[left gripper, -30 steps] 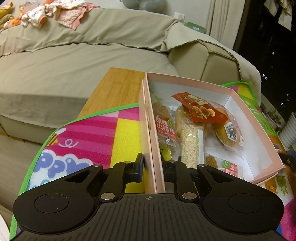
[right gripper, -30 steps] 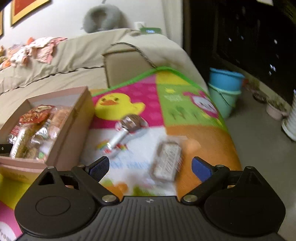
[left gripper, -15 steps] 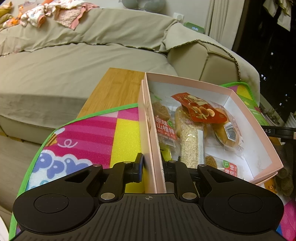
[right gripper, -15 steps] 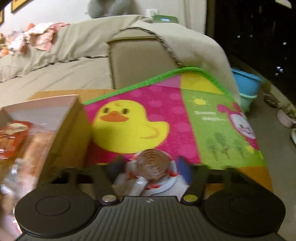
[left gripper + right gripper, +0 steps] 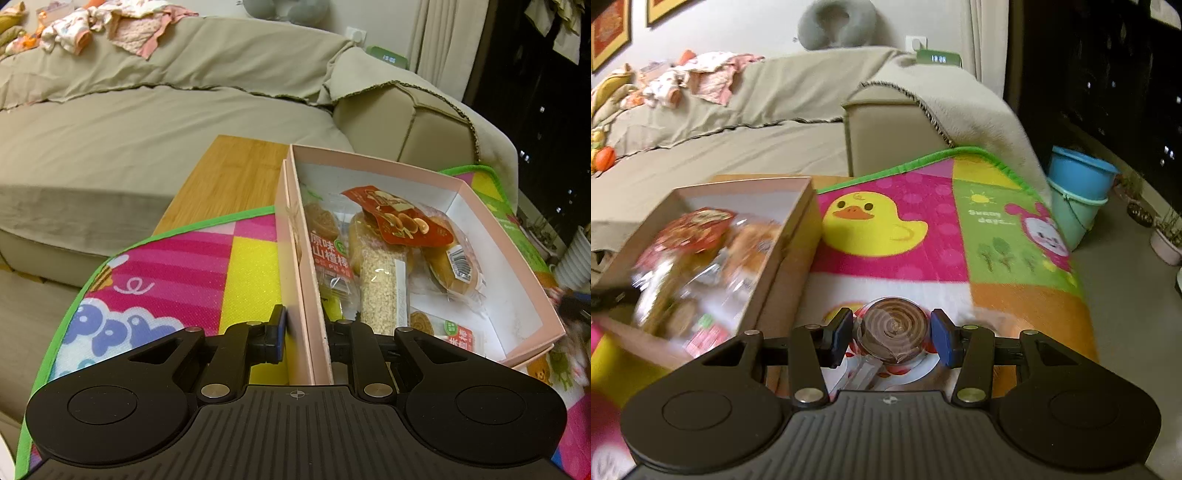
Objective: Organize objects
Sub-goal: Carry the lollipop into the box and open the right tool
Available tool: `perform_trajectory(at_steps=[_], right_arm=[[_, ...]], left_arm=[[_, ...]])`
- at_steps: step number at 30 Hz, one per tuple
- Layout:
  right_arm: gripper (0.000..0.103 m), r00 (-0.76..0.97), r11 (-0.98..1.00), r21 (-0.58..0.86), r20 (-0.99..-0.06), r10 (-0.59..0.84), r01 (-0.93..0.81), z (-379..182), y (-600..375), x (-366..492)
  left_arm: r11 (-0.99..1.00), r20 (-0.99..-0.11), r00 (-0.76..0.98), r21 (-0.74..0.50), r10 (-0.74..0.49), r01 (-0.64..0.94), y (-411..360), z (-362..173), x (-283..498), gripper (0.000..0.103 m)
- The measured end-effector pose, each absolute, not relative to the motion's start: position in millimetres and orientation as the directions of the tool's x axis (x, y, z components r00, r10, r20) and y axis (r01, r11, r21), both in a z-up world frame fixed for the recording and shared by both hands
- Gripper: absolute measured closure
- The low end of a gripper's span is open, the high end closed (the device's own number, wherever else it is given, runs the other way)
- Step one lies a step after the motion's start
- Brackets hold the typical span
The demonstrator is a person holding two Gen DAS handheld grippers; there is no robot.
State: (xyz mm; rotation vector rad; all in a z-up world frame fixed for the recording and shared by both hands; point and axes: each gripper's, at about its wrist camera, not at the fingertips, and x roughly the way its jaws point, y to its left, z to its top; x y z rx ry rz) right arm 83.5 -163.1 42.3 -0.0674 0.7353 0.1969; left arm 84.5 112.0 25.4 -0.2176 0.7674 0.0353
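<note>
Snacks first: one pink box (image 5: 476, 206) sits on the colourful play mat (image 5: 155, 266), and the wrapped snacks packed inside are hard to count exactly. From the left I can make out a red-labelled hawthorn pack (image 5: 330, 254), one long grain bar (image 5: 378, 284), one red pouch (image 5: 399, 218) lying on top, one golden cake (image 5: 448, 262), and another red-labelled pack (image 5: 448, 332) at the near end. The left gripper (image 5: 306, 336) is nearly closed, its two fingers clamped on the box's left wall, one outside and one inside. Moving right, the right wrist view shows the same box blurred at the left, then one yellow duck (image 5: 871, 225) printed on the mat. The right gripper (image 5: 892, 336) has just been closing and now pinches one round spiral-patterned snack (image 5: 894, 328) in clear wrap between its blue pads, just right of the box. Farther right, two stacked buckets (image 5: 1078, 181) stand on the floor.
</note>
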Motion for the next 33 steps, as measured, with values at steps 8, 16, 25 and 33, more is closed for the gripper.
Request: perform_trajectory(at_steps=[8,16,25,33], right_arm=[[0.057,0.719,0.954,0.043,-0.647,0.253,-0.297,86,-164,10],[0.057,0.722,0.903,0.035,-0.587,0.366,-0.429,113,-113,8],[0.054,0.774,0.901,0.093,-0.48,0.413,-0.424,129,-68,65],[0.033,0.797,0.929,0.112,-0.484,0.362,-0.354,117,-89,71]], left_arm=[[0.975,-0.69,0.722,-0.188,-0.048,-0.114,112,25,85,0.085],[0.975,-0.689,0.723,-0.191,-0.051,-0.114,112,25,85,0.085],[0.975,-0.689,0.723,-0.195,-0.057,-0.108,112,24,85,0.084],[0.975,-0.687,0.724,-0.196,-0.06,-0.106,113,24,84,0.084]])
